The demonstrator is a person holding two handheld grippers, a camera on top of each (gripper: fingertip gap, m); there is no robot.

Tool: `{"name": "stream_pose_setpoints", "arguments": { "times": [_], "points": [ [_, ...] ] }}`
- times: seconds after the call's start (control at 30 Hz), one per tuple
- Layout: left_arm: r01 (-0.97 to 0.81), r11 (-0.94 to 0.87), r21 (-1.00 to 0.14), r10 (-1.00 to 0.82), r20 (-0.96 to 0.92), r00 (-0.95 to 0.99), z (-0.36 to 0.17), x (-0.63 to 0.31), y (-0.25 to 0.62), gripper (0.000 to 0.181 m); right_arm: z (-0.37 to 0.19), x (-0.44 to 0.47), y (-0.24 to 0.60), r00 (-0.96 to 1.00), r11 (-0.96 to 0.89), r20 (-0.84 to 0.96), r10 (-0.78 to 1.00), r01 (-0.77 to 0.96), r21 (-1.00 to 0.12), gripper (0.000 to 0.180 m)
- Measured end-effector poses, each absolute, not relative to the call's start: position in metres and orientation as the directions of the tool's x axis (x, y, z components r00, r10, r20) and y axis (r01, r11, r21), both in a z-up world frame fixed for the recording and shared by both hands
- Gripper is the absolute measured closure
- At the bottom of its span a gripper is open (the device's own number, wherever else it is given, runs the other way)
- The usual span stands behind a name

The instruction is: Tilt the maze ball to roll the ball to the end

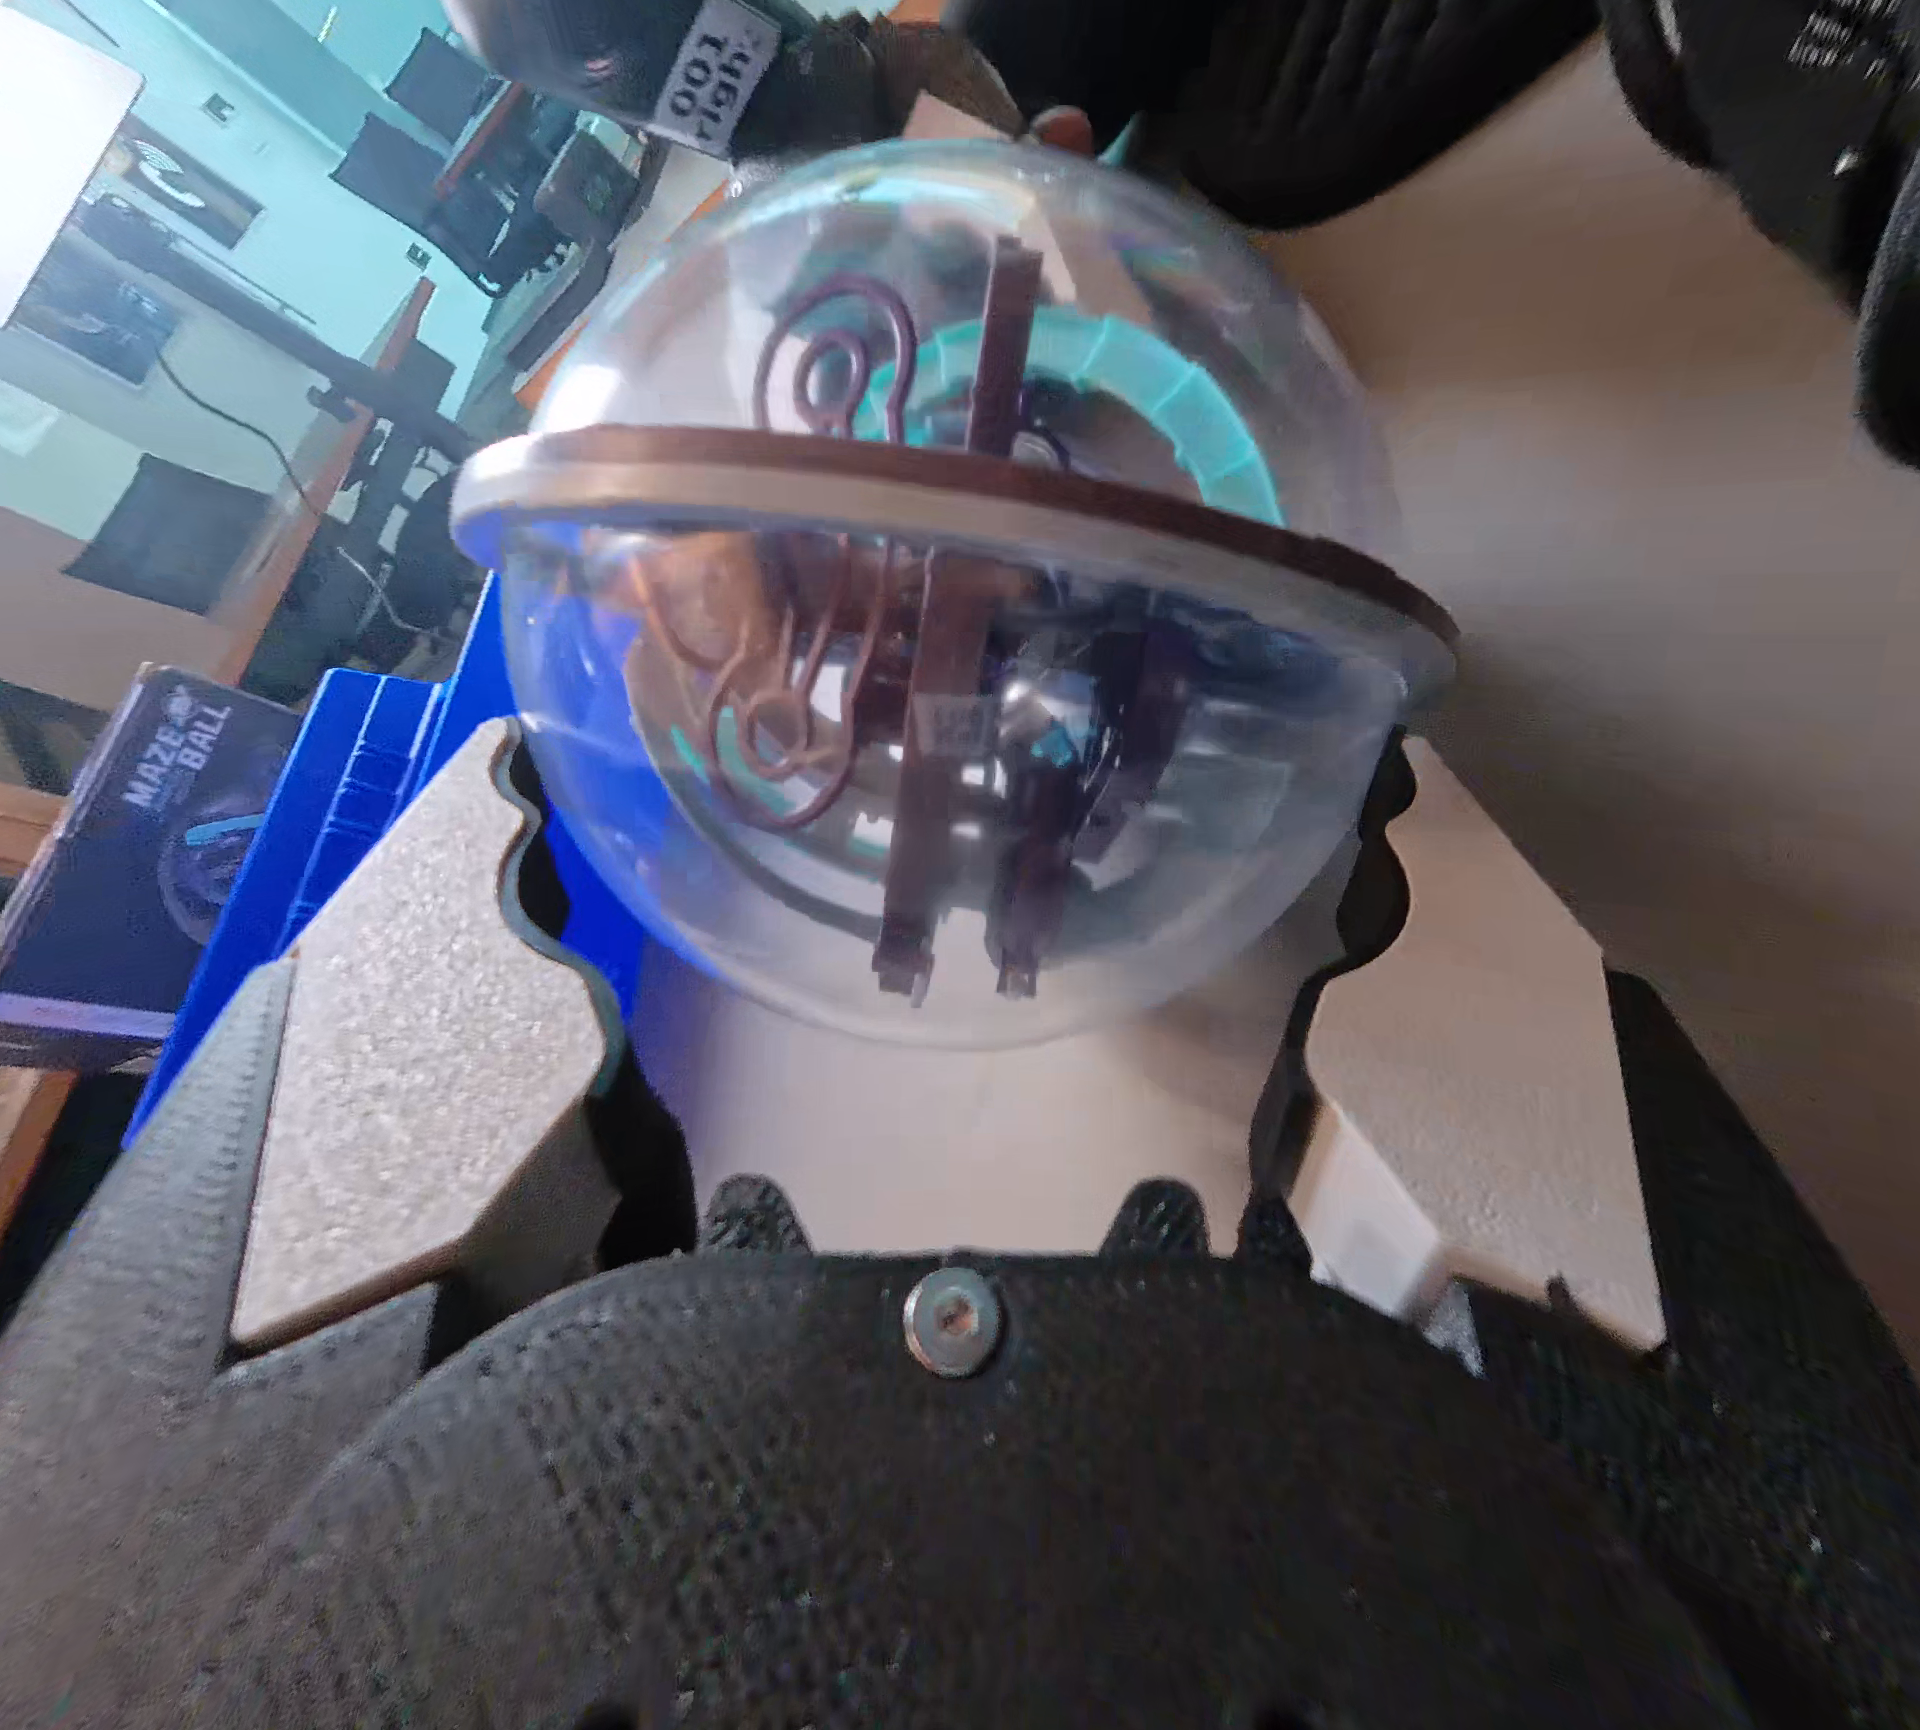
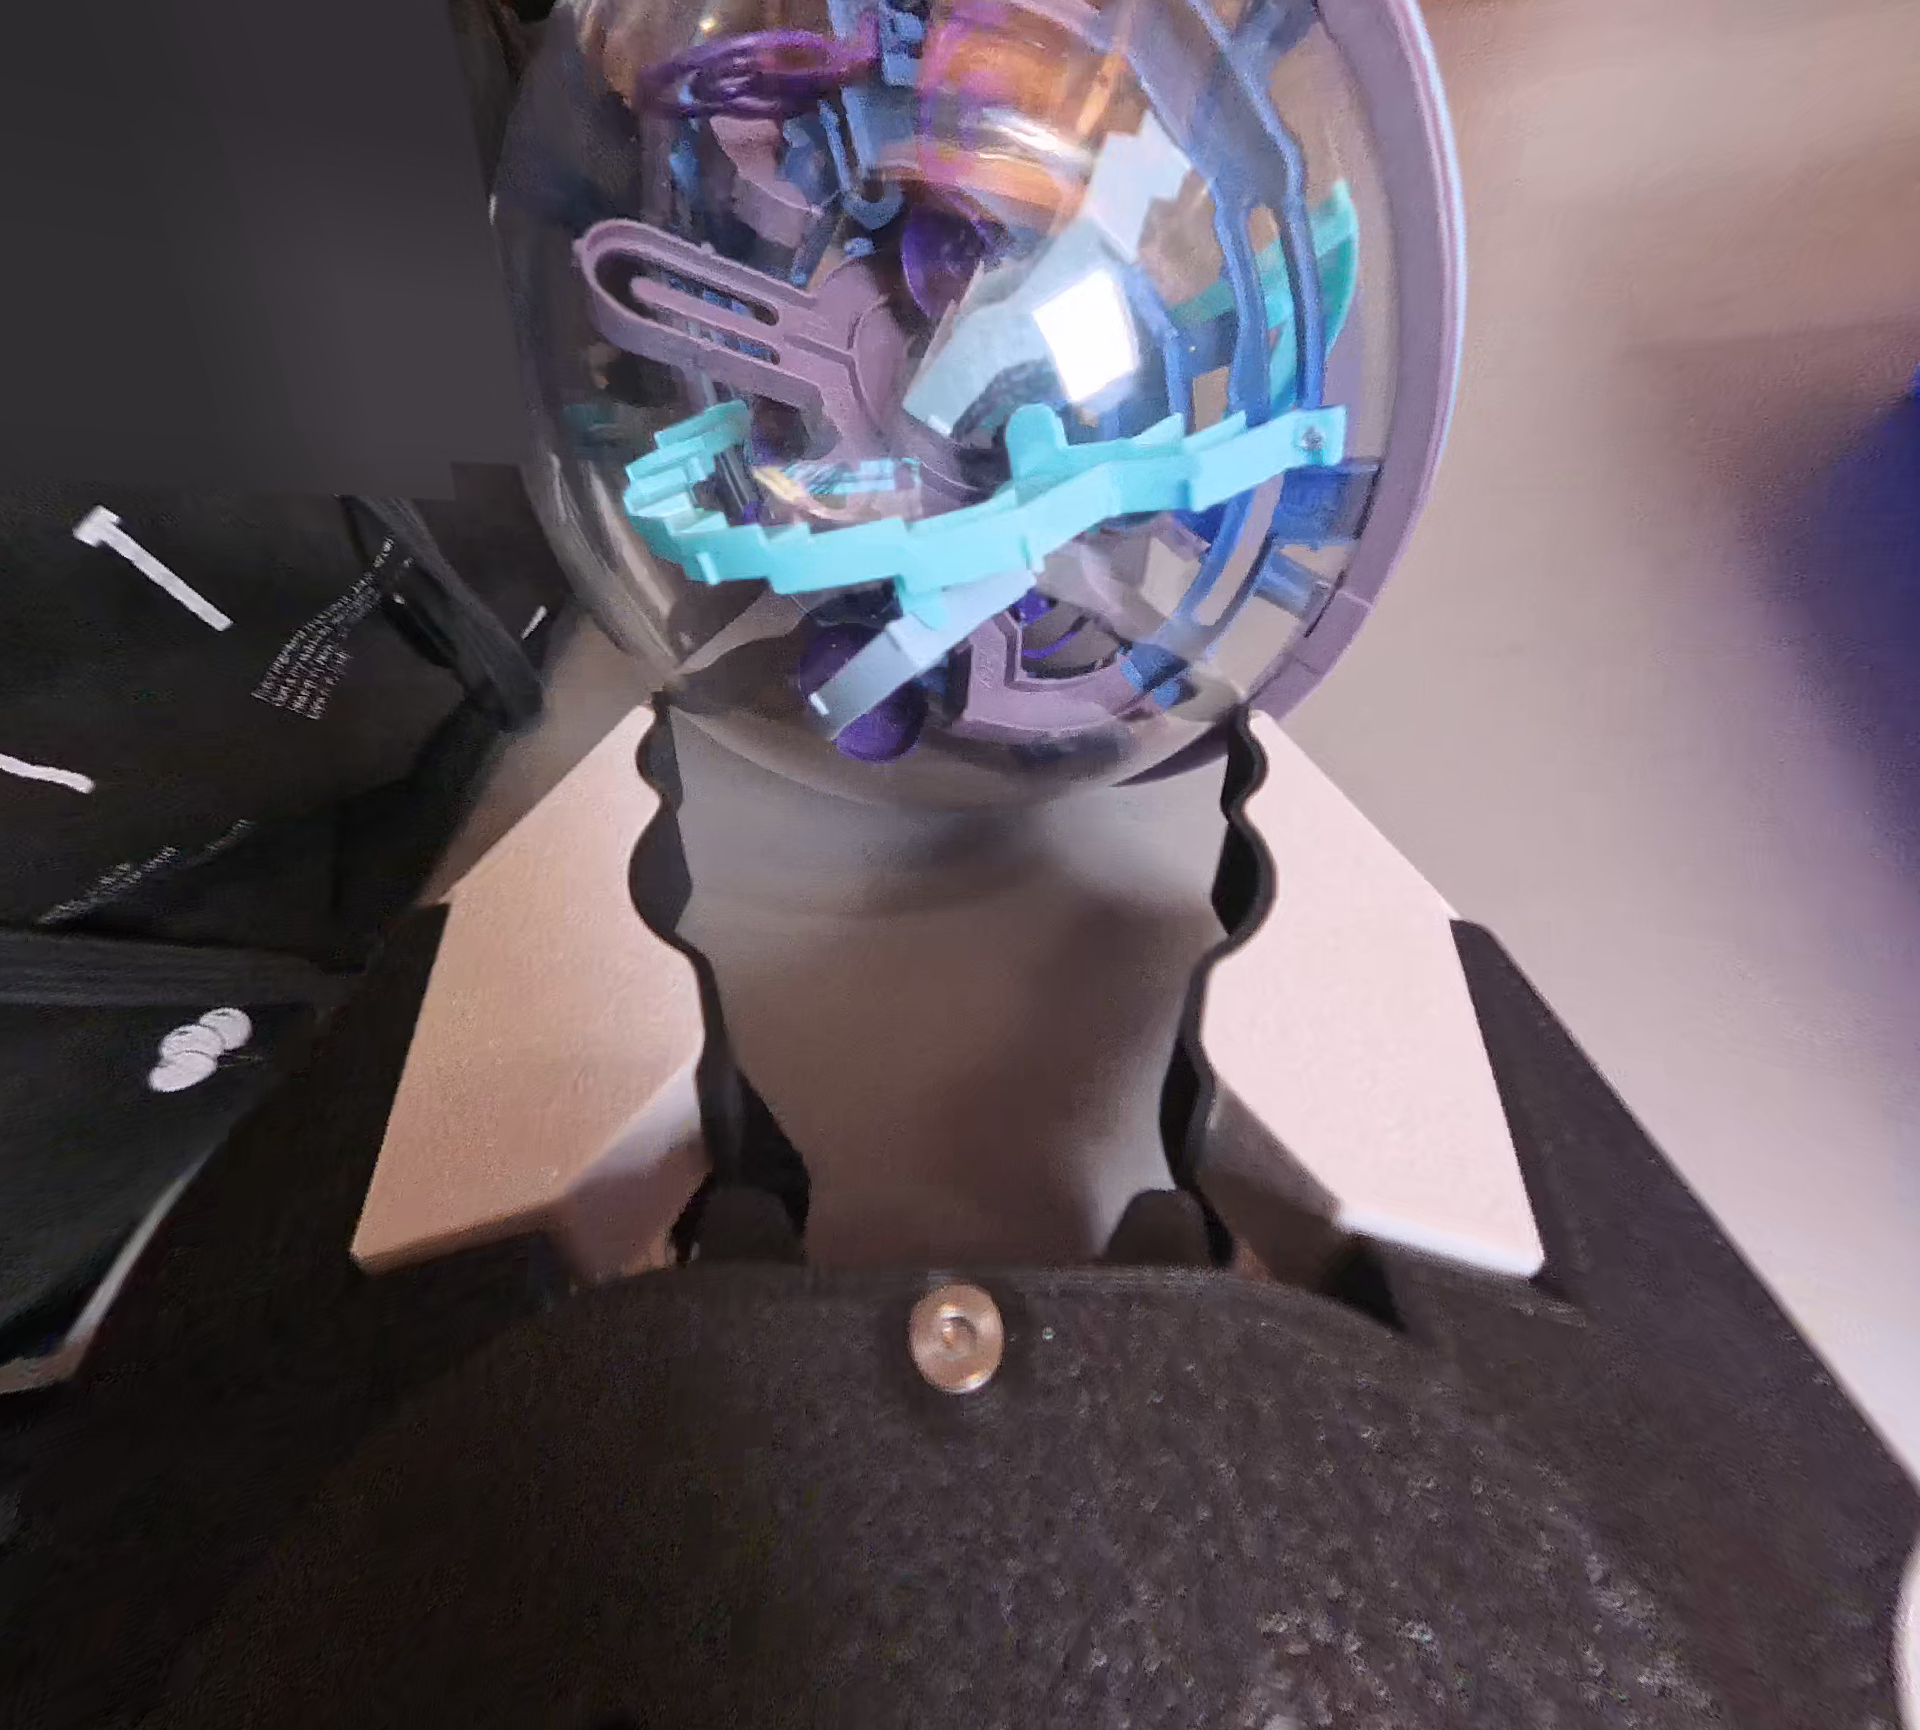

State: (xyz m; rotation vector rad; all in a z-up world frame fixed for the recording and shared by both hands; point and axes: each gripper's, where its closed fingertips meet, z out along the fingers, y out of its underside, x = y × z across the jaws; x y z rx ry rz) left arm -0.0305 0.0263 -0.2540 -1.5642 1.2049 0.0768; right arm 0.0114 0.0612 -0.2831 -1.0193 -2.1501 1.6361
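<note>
A: Where's the maze ball [image 1: 935, 600]?

B: Held up between both tools. The left tool [image 1: 951, 745] clasps its lower half, fingers wide on either side, the seam ring tilted down toward 4 o'clock.

A: And the right tool [image 2: 951, 724]?

B: Gripping the sphere's bottom with its fingertips; there the ring stands nearly upright at 2 o'clock. Teal and purple tracks show inside. The small ball itself I can't make out.

A: Around it?

B: A blue crate [image 1: 343, 849] and the toy's box [image 1: 135, 859] at 9 o'clock.
</note>
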Motion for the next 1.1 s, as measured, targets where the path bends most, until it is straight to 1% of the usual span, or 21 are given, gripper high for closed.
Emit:
{"name": "stream_pose_setpoints", "arguments": {
  "times": [0.07, 0.27, 0.4, 0.53, 0.67, 0.77, 0.87, 0.93, 1.1],
  "points": [
    [-0.713, 0.133, -0.689, -0.625, -0.616, 0.479, -0.253, -0.028, 0.025, 0.030, -0.284, 0.012, 0.058, -0.719, 0.110, -0.224, 0.658, 0.386, -0.916, 0.074],
    [-0.729, 0.157, -0.666, -0.599, -0.651, 0.467, -0.252, -0.023, 0.025, 0.030, -0.284, 0.013, 0.057, -0.719, 0.149, -0.161, 0.676, 0.348, -0.926, 0.071],
    [-0.749, 0.144, -0.647, -0.596, -0.661, 0.456, -0.257, -0.021, 0.029, 0.022, -0.282, 0.013, 0.057, -0.724, 0.185, -0.092, 0.684, 0.294, -0.938, 0.070],
    [-0.750, 0.144, -0.646, -0.588, -0.665, 0.461, -0.256, -0.021, 0.031, 0.022, -0.284, 0.011, 0.058, -0.716, 0.223, -0.043, 0.697, 0.274, -0.936, 0.068],
    [-0.724, 0.123, -0.678, -0.587, -0.638, 0.498, -0.258, -0.023, 0.033, 0.022, -0.286, 0.008, 0.060, -0.703, 0.250, -0.012, 0.711, 0.268, -0.930, 0.068],
    [-0.666, 0.068, -0.743, -0.612, -0.558, 0.560, -0.261, -0.026, 0.034, 0.022, -0.287, 0.006, 0.062, -0.693, 0.260, -0.001, 0.721, 0.272, -0.927, 0.069],
    [-0.628, 0.046, -0.777, -0.619, -0.515, 0.592, -0.262, -0.027, 0.035, 0.022, -0.286, 0.005, 0.063, -0.691, 0.260, 0.011, 0.723, 0.258, -0.930, 0.069],
    [-0.577, 0.049, -0.815, -0.635, -0.471, 0.612, -0.258, -0.023, 0.034, 0.022, -0.285, 0.006, 0.063, -0.694, 0.275, 0.033, 0.719, 0.240, -0.931, 0.069],
    [-0.501, 0.027, -0.865, -0.668, -0.389, 0.634, -0.256, -0.020, 0.032, 0.022, -0.287, 0.006, 0.064, -0.689, 0.335, 0.113, 0.715, 0.197, -0.921, 0.071]
  ]
}}
